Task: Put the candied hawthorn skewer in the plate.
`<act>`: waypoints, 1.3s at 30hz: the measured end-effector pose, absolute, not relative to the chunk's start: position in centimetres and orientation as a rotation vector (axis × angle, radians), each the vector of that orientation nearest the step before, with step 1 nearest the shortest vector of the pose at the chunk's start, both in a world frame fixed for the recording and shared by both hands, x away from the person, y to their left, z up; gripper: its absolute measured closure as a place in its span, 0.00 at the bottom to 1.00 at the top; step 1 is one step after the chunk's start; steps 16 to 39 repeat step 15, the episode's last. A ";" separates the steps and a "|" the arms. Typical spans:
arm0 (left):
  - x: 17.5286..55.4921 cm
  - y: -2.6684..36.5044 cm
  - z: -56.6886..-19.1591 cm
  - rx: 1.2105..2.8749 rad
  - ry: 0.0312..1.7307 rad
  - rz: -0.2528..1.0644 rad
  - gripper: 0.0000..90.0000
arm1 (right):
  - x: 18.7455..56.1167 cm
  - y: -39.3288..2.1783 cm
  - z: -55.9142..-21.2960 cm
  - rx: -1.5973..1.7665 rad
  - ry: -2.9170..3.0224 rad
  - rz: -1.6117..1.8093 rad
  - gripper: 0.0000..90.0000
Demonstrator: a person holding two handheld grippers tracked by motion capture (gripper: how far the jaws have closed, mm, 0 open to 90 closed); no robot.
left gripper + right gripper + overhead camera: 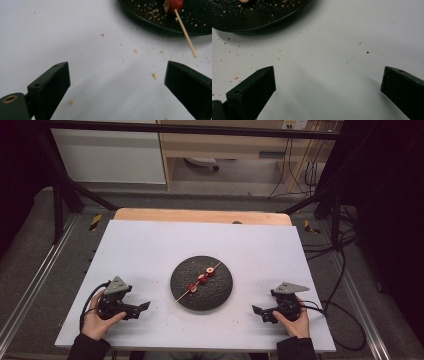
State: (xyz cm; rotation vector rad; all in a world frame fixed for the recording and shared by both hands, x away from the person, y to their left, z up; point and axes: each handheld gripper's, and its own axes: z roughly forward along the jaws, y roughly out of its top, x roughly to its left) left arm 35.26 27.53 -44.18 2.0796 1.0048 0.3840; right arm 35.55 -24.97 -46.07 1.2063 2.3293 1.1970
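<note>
Counter (150, 245): white sheet over a wooden top, scattered with fine crumbs (135, 50); dark frame rails at both sides.
Left hand (97, 322): at the near left edge, sleeve coming in from the bottom, holding the left gripper.
Left gripper (142, 307): low over the counter, near and left of the plate; jaws wide apart, nothing between them but bare sheet and crumbs.
Right hand (295, 322): at the near right edge, holding the right gripper.
Right gripper (257, 311): low over the counter, near and right of the plate; jaws wide apart, nothing between them.
Plate (220, 292): round, black, rough-textured, at mid-counter between the two grippers and apart from both; crumbs on its face.
Skewer (181, 296): thin wooden stick lying slantwise across the plate, its near end jutting past the rim over the sheet toward the left gripper, not touched by it.
Fruit (202, 279): three red pieces threaded on the skewer, in a row on the plate, pale at the cut ends.
Background: wooden shelving, a white panel and hanging cables beyond the far edge.
</note>
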 end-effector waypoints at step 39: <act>34.6 28.5 -44.7 2.089 1.011 0.410 0.05 | 35.4 -25.0 -45.9 1.206 2.354 1.202 0.01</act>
